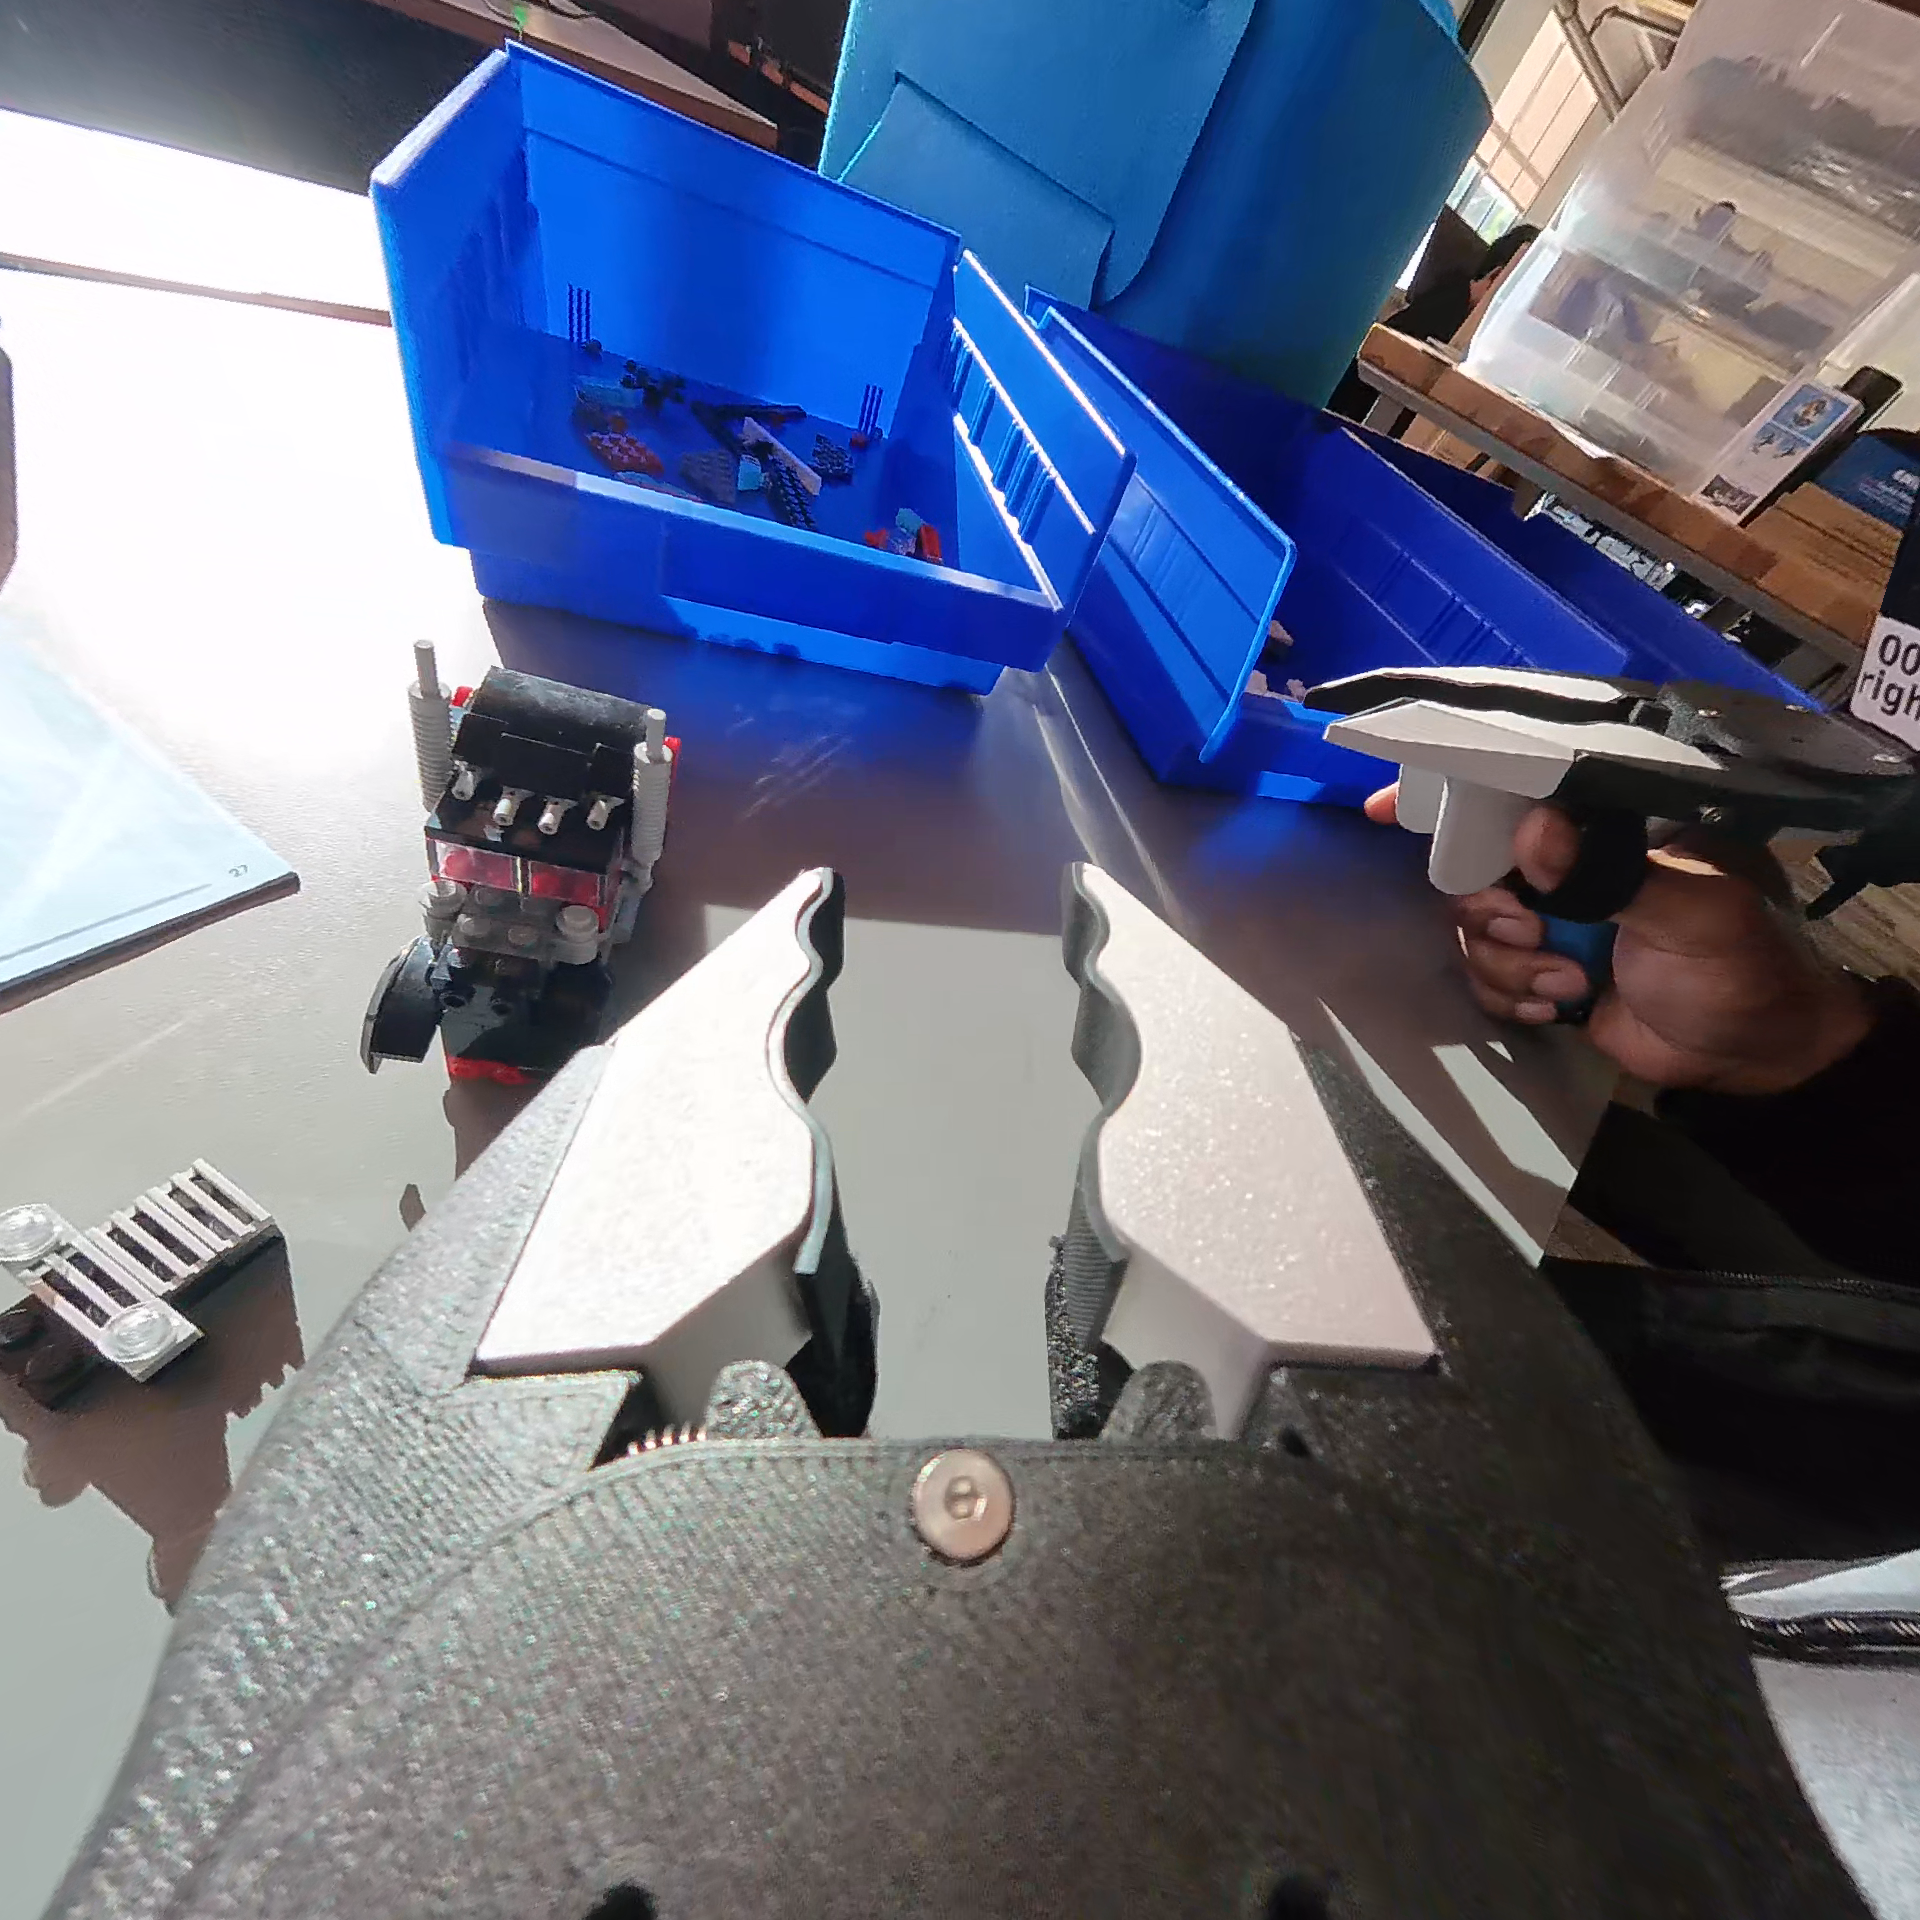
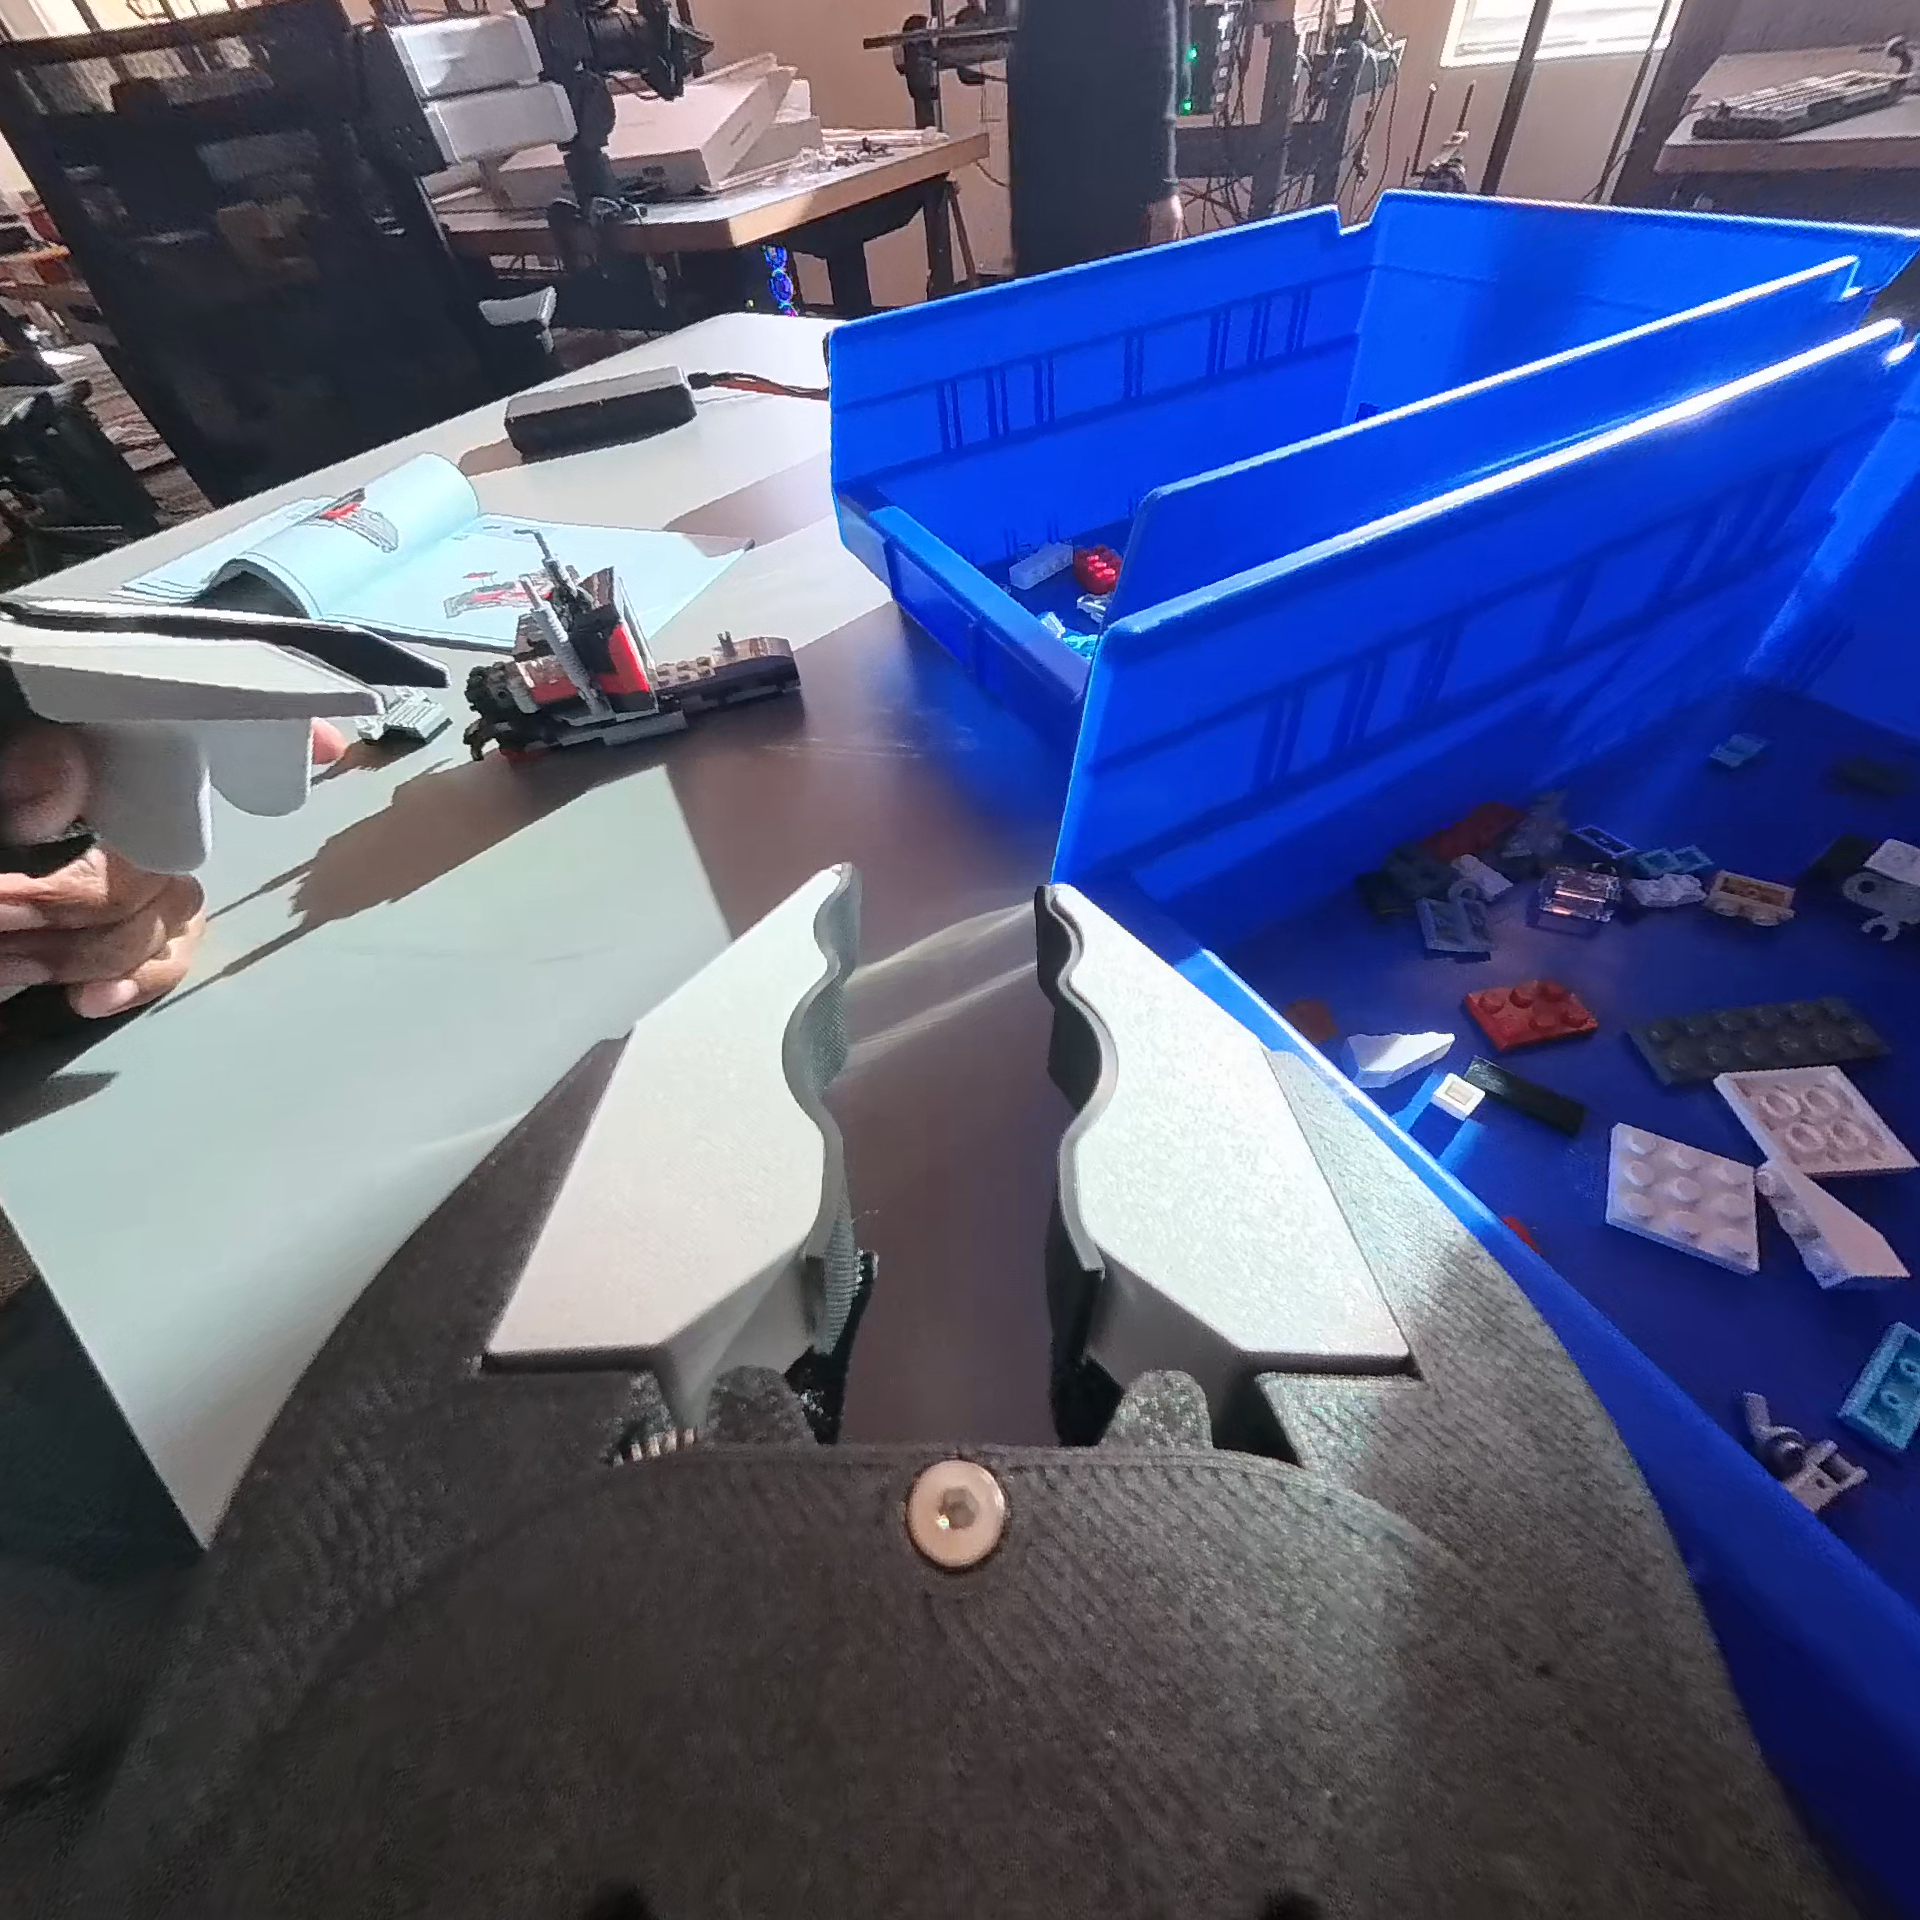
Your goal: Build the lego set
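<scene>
Both the left gripper point(image 1: 951, 904) and right gripper point(image 2: 945, 914) hovered with jaws apart and empty, the half-built truck point(image 1: 530, 862) standing on the counter point(image 1: 935, 790) beside the open instruction booklet point(image 2: 416, 551), loose bricks point(image 2: 1683, 1049) waiting binned for picking.

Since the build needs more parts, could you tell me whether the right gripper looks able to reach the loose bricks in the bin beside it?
Probably yes: the right gripper is open and empty beside the nearest blue bin, whose top is open; only its low wall lies between the gripper and the loose bricks.
</scene>
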Available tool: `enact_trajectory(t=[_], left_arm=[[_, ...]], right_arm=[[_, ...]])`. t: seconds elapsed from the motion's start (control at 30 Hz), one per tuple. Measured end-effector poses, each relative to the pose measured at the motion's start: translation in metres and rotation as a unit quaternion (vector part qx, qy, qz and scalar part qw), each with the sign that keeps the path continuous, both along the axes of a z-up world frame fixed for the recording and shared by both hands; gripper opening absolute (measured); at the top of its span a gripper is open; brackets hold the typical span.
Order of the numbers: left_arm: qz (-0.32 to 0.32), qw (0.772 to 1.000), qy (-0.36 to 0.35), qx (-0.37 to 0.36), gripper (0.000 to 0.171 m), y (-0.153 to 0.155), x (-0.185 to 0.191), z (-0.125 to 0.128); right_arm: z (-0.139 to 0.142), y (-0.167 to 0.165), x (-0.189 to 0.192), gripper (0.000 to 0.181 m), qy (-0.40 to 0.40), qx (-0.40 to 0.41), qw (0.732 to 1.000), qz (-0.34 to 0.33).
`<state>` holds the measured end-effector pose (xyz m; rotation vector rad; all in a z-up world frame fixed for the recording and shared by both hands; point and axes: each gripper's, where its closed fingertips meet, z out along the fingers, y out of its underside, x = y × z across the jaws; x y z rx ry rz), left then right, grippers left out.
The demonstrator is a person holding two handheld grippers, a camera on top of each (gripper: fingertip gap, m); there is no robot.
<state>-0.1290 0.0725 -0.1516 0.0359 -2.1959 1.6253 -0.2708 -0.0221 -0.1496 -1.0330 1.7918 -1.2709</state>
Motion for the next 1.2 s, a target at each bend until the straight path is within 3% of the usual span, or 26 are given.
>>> enact_trajectory(t=[0.43,0.6,0.73,0.83,0.9,1.03,1.2], left_arm=[[0.002,1.0,0.005,0.005,0.042,0.0,0.001,-0.001],[0.003,1.0,0.007,0.006,0.042,0.001,0.001,-0.001],[-0.001,1.0,0.005,0.006,0.042,0.001,0.0,-0.002],[-0.003,1.0,0.004,0.007,0.042,0.001,-0.001,-0.002],[-0.002,1.0,0.003,0.006,0.042,0.001,0.0,-0.002],[0.001,1.0,0.003,0.006,0.042,0.001,0.001,-0.002],[0.006,1.0,0.005,0.006,0.042,0.001,0.002,-0.002]], right_arm=[[0.006,0.013,0.001,0.036,0.002,0.008,0.999,0.035],[0.064,0.02,-0.005,0.034,0.027,-0.048,0.996,0.074],[0.095,-0.043,-0.038,0.031,0.168,-0.098,0.981,0.029],[0.079,-0.113,-0.071,0.029,0.309,-0.055,0.95,-0.01],[0.053,-0.14,-0.083,0.029,0.383,0.019,0.924,0.01],[0.008,-0.16,-0.079,0.028,0.468,0.11,0.874,0.07],[-0.03,-0.177,-0.067,0.024,0.54,0.107,0.825,0.132]])
